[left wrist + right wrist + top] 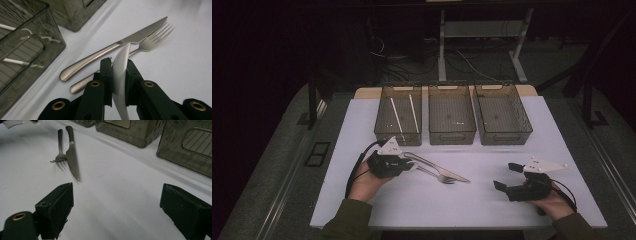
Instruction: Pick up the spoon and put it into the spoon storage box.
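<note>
A metal knife point(437, 168) and a fork point(441, 177) lie side by side on the white table top point(462, 200), just right of my left gripper point(406, 165). In the left gripper view the left gripper point(118, 67) is shut on the edge of a silver spoon bowl point(120, 77), with the knife point(120, 43) and fork point(152, 41) just beyond its tips. My right gripper point(505, 176) stands open at the front right, a little above the table. Its view has the right gripper point(117, 202) wide open and holding nothing, the knife point(72, 155) and fork point(60, 145) farther off.
Three smoky clear bins stand in a row at the back: the left bin point(398, 137) holds two white sticks point(396, 115), while the middle bin point(452, 136) and right bin point(504, 137) look bare. The person's hands come in at the front edge.
</note>
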`<state>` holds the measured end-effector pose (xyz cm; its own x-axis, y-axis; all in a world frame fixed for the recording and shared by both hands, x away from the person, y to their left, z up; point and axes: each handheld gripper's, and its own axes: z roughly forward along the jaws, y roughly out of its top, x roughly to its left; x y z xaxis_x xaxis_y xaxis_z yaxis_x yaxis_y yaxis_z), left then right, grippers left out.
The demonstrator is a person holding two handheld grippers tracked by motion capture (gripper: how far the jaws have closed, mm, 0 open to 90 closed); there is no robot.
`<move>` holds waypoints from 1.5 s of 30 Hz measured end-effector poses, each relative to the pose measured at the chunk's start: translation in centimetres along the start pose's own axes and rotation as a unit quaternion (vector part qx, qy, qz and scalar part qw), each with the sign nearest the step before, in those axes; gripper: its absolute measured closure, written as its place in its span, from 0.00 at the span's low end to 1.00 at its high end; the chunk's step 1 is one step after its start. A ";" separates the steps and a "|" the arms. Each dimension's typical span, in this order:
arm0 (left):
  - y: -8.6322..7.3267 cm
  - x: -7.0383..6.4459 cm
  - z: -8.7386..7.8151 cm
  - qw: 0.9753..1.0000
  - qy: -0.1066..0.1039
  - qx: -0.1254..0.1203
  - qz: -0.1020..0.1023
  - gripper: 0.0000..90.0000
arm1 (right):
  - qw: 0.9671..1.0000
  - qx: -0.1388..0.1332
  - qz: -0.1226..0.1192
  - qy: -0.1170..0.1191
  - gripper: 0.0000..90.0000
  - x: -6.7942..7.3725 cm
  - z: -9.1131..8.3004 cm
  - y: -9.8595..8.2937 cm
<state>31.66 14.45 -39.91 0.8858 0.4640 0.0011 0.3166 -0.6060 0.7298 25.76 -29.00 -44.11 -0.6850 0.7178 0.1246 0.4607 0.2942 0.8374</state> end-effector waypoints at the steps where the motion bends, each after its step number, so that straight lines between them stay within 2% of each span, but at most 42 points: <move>1: 0.1 0.0 -0.1 1.000 -0.001 -0.002 0.001 0.88 | 1.000 0.000 -0.001 0.000 0.13 0.0 0.0 0.0; 13: 2.2 0.6 -0.6 0.999 -0.008 -0.051 -0.009 0.88 | 1.000 0.008 -0.008 0.004 0.13 0.1 0.0 -0.1; 19: 3.8 1.2 -0.5 0.998 -0.013 -0.063 0.001 0.88 | 1.000 0.009 -0.005 0.004 0.13 0.1 0.0 -0.1; 26: 6.0 1.8 0.3 0.998 -0.022 -0.066 0.009 0.88 | 1.000 0.013 -0.003 0.008 0.13 0.2 -0.1 -0.1; 27: 6.3 1.9 0.4 0.997 -0.023 -0.067 0.011 0.88 | 1.000 0.009 -0.010 0.005 0.13 0.1 0.0 -0.1; 30: 7.4 2.2 0.9 0.997 -0.024 -0.067 0.017 0.88 | 1.000 0.011 -0.003 0.006 0.13 0.1 -0.1 -0.1; 36: 9.8 3.1 1.7 0.997 -0.023 -0.061 0.040 0.88 | 1.000 0.006 -0.003 0.007 0.13 0.0 -0.3 -0.2; 37: 10.2 3.1 2.0 0.997 -0.023 -0.067 0.035 0.88 | 1.000 0.005 -0.003 0.007 0.13 0.0 -0.3 -0.2; 45: 12.9 4.2 3.7 0.997 -0.024 -0.061 0.049 0.88 | 1.000 0.001 0.004 0.003 0.13 -0.1 -0.6 -0.2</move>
<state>40.71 6.23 -33.04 0.9264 0.3737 0.0453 0.1874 -0.5621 0.8055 25.41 -29.51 -43.97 -0.6857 0.7155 0.1342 0.4661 0.2899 0.8359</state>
